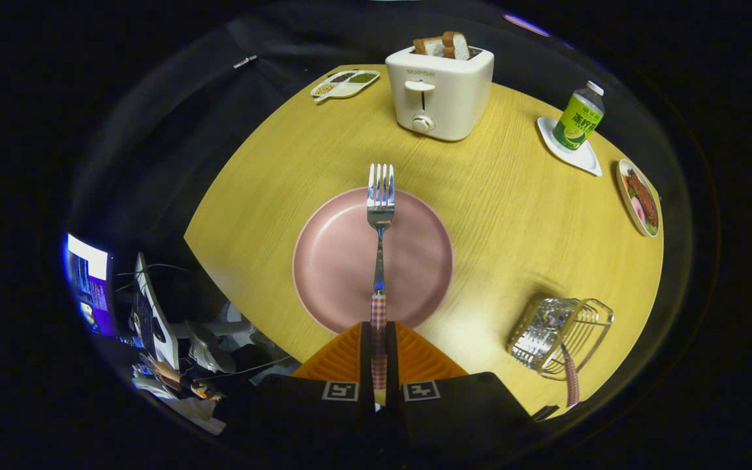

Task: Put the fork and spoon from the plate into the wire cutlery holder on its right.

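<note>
Claw point(379, 356) pinches the fork point(380, 222) by its red-checked handle, one finger pressed on each side. Fork runs straight ahead from the fingers, metal shaft and tines out over the pink plate point(350, 261); tine tips reach just past the plate's far rim. Whether the fork touches the plate or is lifted clear of it is hard to judge from this angle.

Plate sits just ahead of the fingers on the yellow wooden counter point(493, 215). To the right of the claw, near the counter's edge, the wire cutlery holder point(559, 336) stands, with a checked handle point(570, 378) sticking out of it toward the counter's edge, apparently the spoon's.

Beyond the plate: a white toaster point(440, 91) with bread slices point(442, 46) up in its slots. Left of it, a small divided dish point(344, 83) of seeds. Right of it, a green-labelled bottle point(579, 117) on a white coaster point(578, 155), then a dish of food point(640, 196) at the counter's right edge.
</note>
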Demonstrator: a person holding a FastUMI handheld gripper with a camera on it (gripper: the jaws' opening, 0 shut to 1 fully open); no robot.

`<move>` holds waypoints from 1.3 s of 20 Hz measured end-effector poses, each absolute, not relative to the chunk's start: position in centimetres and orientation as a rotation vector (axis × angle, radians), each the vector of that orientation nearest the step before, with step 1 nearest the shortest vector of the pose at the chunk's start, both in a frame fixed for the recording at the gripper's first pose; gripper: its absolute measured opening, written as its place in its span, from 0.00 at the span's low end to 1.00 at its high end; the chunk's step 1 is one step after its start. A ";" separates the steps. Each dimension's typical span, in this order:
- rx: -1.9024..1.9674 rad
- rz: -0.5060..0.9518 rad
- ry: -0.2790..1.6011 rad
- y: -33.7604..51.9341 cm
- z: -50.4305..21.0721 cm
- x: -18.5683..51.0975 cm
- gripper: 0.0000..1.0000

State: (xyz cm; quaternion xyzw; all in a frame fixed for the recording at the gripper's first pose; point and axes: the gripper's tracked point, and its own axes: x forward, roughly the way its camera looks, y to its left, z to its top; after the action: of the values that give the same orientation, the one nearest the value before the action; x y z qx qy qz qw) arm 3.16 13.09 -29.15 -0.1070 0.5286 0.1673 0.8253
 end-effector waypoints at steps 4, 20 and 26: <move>-0.235 0.375 1.148 8.8 -25.2 0.6 0.10; -0.394 0.308 1.556 -8.4 -22.0 -1.9 0.10; -0.435 0.333 1.721 -9.5 -23.5 -1.7 0.10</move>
State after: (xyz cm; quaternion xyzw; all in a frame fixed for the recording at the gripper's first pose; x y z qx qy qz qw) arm -1.70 -9.54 -23.47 -0.1892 0.7481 0.1446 0.6194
